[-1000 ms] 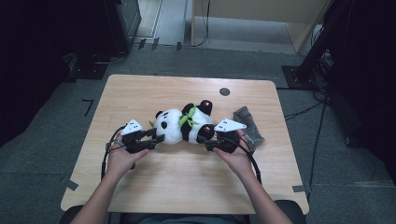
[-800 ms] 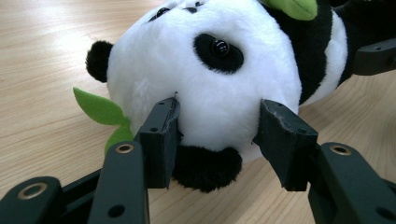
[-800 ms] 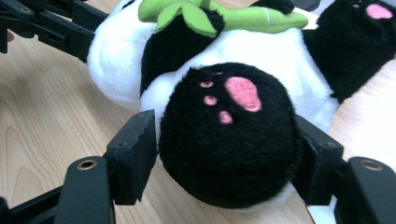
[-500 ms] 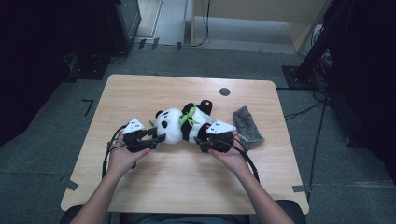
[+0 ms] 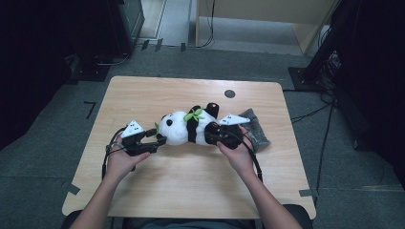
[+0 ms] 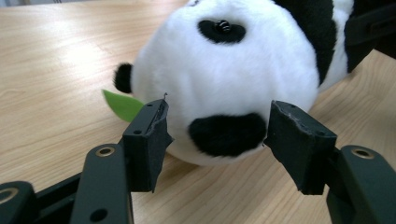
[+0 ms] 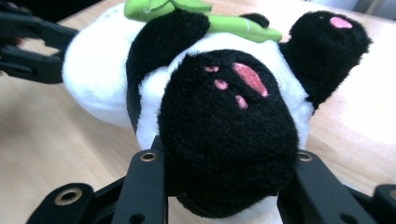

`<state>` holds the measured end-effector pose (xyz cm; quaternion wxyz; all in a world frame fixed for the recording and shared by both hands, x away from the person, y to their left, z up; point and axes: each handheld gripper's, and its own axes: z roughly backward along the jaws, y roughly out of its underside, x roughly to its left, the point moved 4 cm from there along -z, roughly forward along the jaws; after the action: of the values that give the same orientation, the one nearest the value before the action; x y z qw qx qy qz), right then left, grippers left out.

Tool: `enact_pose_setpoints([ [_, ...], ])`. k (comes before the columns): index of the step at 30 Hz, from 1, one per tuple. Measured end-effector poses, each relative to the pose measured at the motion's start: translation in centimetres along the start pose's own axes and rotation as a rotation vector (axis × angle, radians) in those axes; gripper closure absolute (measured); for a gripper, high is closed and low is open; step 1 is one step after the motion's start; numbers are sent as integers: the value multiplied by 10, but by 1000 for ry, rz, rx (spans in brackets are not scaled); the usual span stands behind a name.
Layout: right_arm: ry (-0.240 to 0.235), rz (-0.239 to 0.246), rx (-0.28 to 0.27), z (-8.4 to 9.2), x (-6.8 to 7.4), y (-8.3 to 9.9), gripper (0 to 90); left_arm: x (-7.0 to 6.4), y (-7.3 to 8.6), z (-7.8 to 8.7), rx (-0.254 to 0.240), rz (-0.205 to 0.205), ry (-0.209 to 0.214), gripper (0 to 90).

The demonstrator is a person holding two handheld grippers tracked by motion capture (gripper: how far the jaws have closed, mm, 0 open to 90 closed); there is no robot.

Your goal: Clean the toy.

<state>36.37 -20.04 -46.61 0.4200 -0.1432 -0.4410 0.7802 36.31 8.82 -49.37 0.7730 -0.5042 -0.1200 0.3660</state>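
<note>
A black-and-white panda plush (image 5: 180, 129) with a green leaf on its chest lies on the wooden table (image 5: 191, 176), head to the left. My left gripper (image 5: 160, 140) is open at the head (image 6: 233, 60). Its jaws have just been opening and stand on either side of a black patch (image 6: 226, 135) low on the head. My right gripper (image 5: 216, 133) has just been closing. It is shut on a black hind foot (image 7: 229, 126) with pink toe pads, and both jaws press into the fur.
A crumpled grey cloth (image 5: 254, 128) lies just right of the right hand. A small dark round hole (image 5: 229, 93) sits in the tabletop behind the panda. Dark equipment and cables ring the table on the floor.
The right gripper has slid a little left and onto the panda's foot, and its jaws have closed on it. The left gripper's jaws have widened around the head. The left hand stayed put.
</note>
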Motion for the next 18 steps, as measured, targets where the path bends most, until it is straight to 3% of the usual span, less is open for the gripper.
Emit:
enact_pose_setpoints([
  [3,-28,-36,7,9,-4,-7,649,-1,-2,5,-28,-24,26,362],
  [8,-35,-101,-16,21,-15,-15,645,-7,-2,7,-54,-72,67,346],
  [13,-113,-136,-2,24,-13,-17,642,-13,-3,-2,-72,-95,82,293],
  [18,-223,-166,21,24,-5,-17,645,-16,-3,-7,-71,-136,29,196],
])
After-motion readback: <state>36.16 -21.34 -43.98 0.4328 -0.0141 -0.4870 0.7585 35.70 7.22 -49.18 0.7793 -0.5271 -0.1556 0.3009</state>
